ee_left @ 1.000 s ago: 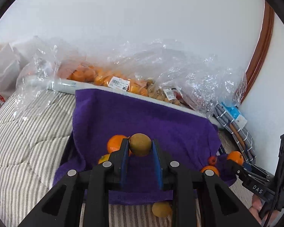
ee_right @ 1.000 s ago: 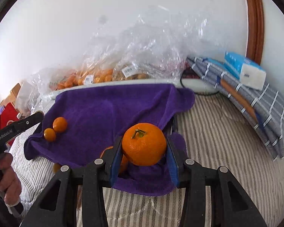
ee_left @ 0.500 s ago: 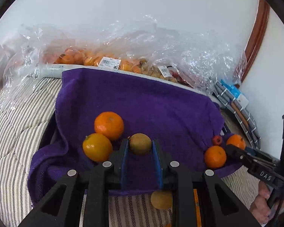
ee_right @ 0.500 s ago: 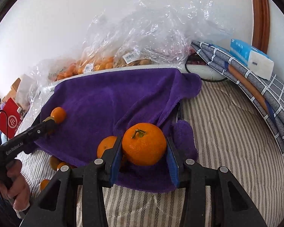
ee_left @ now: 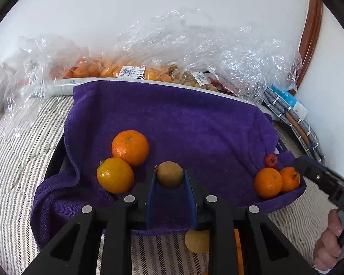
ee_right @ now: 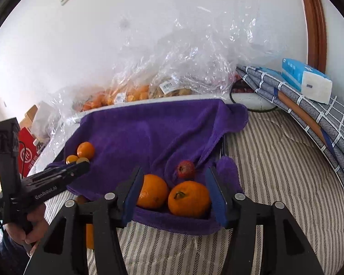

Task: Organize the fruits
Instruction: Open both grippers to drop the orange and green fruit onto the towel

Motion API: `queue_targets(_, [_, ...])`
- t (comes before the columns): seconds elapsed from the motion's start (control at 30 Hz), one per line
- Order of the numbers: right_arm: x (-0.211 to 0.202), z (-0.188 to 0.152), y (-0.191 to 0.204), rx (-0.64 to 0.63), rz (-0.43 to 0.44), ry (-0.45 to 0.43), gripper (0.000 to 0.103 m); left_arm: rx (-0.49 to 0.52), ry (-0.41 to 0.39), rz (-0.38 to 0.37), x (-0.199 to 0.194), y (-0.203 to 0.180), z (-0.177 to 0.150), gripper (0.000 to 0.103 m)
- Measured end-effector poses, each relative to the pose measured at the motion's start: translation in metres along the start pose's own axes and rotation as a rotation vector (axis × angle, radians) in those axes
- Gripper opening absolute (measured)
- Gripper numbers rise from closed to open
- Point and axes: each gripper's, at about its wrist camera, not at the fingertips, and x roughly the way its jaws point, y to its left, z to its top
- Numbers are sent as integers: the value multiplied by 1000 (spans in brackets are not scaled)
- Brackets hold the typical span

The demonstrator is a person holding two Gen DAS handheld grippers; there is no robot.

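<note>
so the left hand-held gripper (ee_left: 169, 181) is clamped tight on a small brownish-green fruit (ee_left: 169, 174), right over the near edge of the purple towel (ee_left: 183, 123), with two oranges (ee_left: 130, 147) sitting just to its left. the right hand-held gripper (ee_right: 175, 191) is opening up, pads clear of the orange (ee_right: 189, 199) that sits on the towel between them, next to another orange (ee_right: 152, 191) and a little red fruit (ee_right: 185, 169). all on a striped bed (ee_right: 275, 171).
</note>
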Motion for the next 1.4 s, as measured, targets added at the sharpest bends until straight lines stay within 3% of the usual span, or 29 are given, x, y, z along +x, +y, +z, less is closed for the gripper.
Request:
queue_targets(0.4, [0, -1, -3, 37, 51, -9, 61, 1, 4, -5, 1, 0, 1, 25])
queue_targets(0.6, [-6, -1, 0, 7, 10, -27, 61, -8, -15, -13, -4, 0, 0, 31])
queue_targets(0.8, [-18, -4, 3, -11, 40, -87, 61, -36, -48, -27, -11, 5, 0, 35])
queue_targets(0.93, [-32, -2, 6, -8, -18, -158, 61, -71, -89, -31, -20, 14, -1, 40])
queue_targets(1.03, [-40, -2, 10, 21, -44, -134, 61, -81, -130, -7, -29, 19, -3, 40])
queue_targets(1.17, [-61, -12, 24, 15, 0, -109, 61, -68, -171, 5, -40, 18, -6, 41])
queue_targets(1.4, [-85, -38, 48, 10, 2, -78, 61, -54, -216, 51, -74, 37, -27, 45])
